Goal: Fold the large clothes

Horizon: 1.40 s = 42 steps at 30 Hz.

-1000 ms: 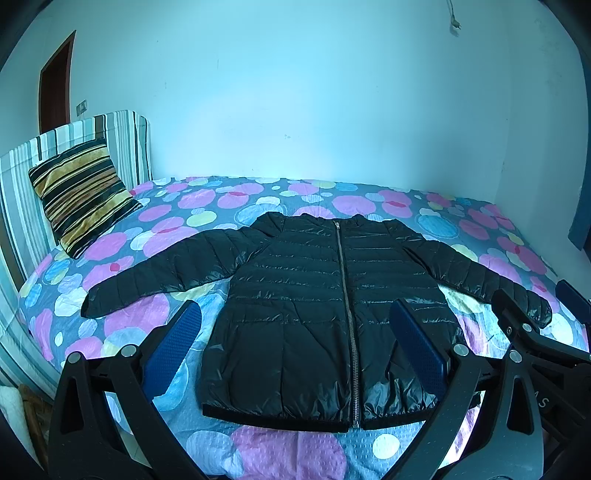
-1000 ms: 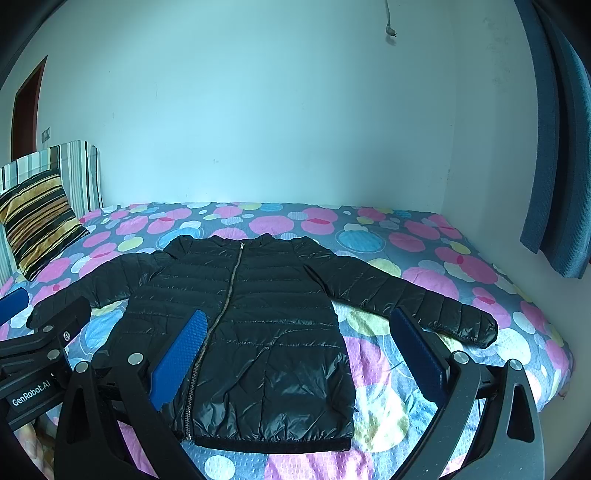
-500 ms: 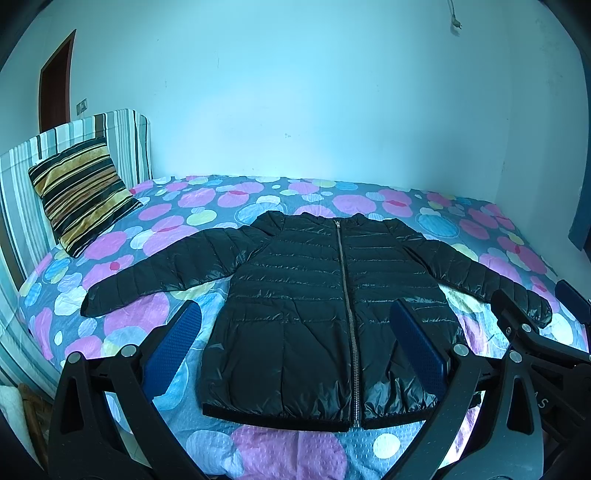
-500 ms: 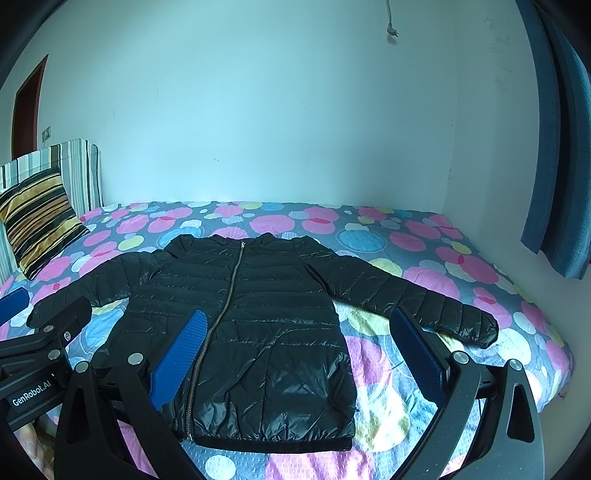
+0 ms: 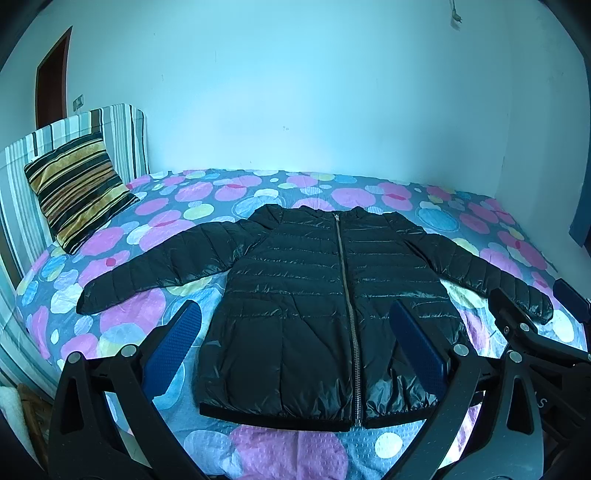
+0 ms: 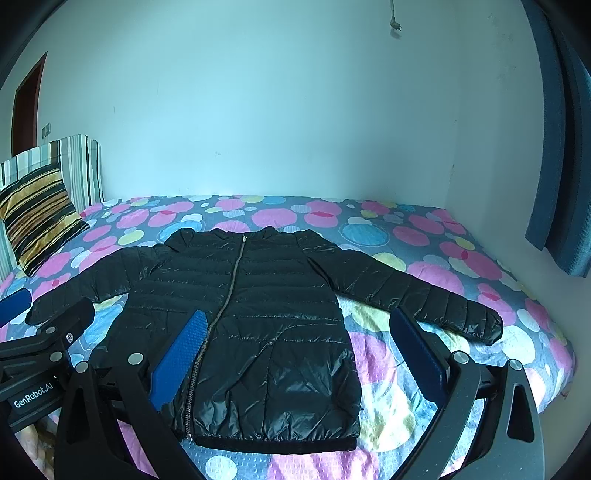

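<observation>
A black puffer jacket (image 5: 317, 295) lies flat and zipped on the bed (image 5: 155, 306), sleeves stretched out to either side, hem nearest you. Your left tongs (image 5: 295, 343) hang above the near edge of the bed, spread wide and holding nothing; the jacket's body sits straight ahead between their blue pads (image 5: 173, 347). Your right tongs (image 6: 299, 347) are likewise spread and empty, with the jacket's right half ahead between the fingers and the zip (image 6: 218, 317) running just beside the left-hand pad.

From the left wrist you get the full left sleeve (image 5: 155, 269), ending ahead and to the left of the tongs, and the striped pillow (image 5: 77, 192) propped against the striped headboard (image 5: 122, 136) farther left. The right tongs' frame crowds into the right edge of that view, covering part of the far cuff. A dark door (image 5: 51, 77) shows at the upper left.

From the right wrist you see the whole right sleeve (image 6: 410, 291), its cuff ahead and just right of the tongs. A blue curtain (image 6: 557, 147) hangs along the right wall, barely a sliver in the other view. The left tongs' frame, printed "GenRobot.AI", crosses the left edge and hides the left cuff. A cord end (image 6: 395, 18) dangles on the wall above.
</observation>
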Each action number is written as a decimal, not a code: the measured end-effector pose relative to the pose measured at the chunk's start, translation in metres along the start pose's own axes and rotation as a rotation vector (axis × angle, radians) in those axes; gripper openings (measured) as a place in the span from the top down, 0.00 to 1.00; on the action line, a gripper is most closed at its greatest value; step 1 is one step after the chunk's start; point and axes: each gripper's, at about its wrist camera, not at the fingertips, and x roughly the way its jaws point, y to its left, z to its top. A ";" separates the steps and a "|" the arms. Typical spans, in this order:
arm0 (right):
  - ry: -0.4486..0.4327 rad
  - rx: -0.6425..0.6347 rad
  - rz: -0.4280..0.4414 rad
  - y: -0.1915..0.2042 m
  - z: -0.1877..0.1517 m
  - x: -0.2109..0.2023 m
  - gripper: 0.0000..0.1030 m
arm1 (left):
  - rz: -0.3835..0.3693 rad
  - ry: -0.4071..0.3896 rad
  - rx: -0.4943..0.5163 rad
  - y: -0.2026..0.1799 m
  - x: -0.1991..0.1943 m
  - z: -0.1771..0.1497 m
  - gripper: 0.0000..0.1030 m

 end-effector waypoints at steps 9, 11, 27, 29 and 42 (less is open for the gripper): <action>0.055 0.024 -0.012 -0.010 -0.005 0.032 0.04 | 0.053 0.057 -0.026 0.018 0.036 0.002 0.02; 0.076 0.042 -0.025 -0.018 -0.006 0.044 0.04 | 0.101 0.076 -0.035 0.029 0.051 0.001 0.02; 0.227 0.290 -0.495 -0.199 -0.013 0.159 0.05 | 0.748 0.341 -0.131 0.218 0.206 -0.032 0.02; 0.247 0.334 -0.563 -0.233 -0.017 0.167 0.05 | 0.777 0.364 -0.143 0.231 0.216 -0.037 0.02; 0.392 0.557 -0.538 -0.340 -0.053 0.224 0.05 | 0.833 0.436 -0.139 0.250 0.244 -0.051 0.02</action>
